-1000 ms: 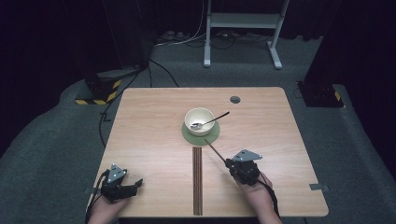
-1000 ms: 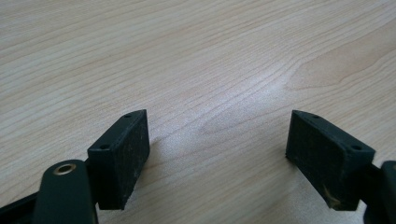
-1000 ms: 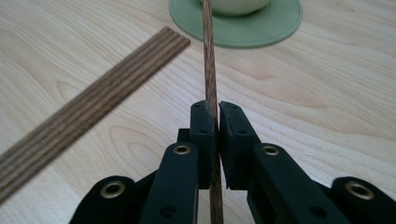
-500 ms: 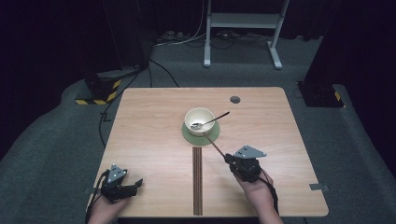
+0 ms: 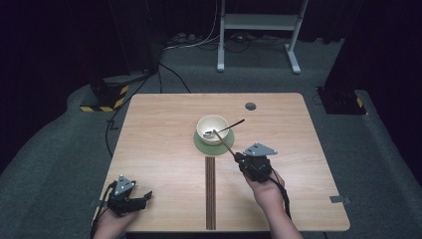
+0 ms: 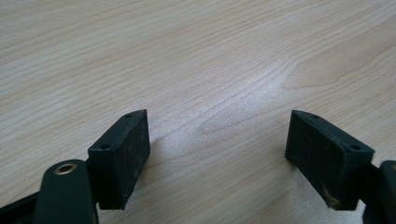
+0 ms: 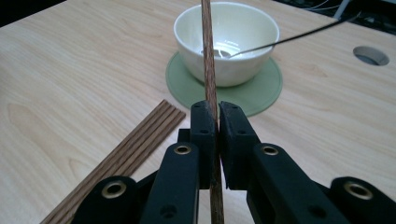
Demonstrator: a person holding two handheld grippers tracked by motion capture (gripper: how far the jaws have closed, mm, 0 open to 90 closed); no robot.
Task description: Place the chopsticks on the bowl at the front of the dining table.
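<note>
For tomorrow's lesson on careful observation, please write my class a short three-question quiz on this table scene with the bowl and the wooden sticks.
1. True or false: the right gripper is shut on a wooden stick.
2. Multiple choice: what does the bowl stand on? A) bare table B) a green round mat C) the row of sticks
3. In a few words: how do the left gripper's jaws stand, and what is between them?

Key
1. True; the stick points towards the bowl.
2. B, the green mat.
3. Wide open, with bare table between them.

Also worth noticing: a spoon rests in the bowl, and a row of sticks lies on the table.
</note>
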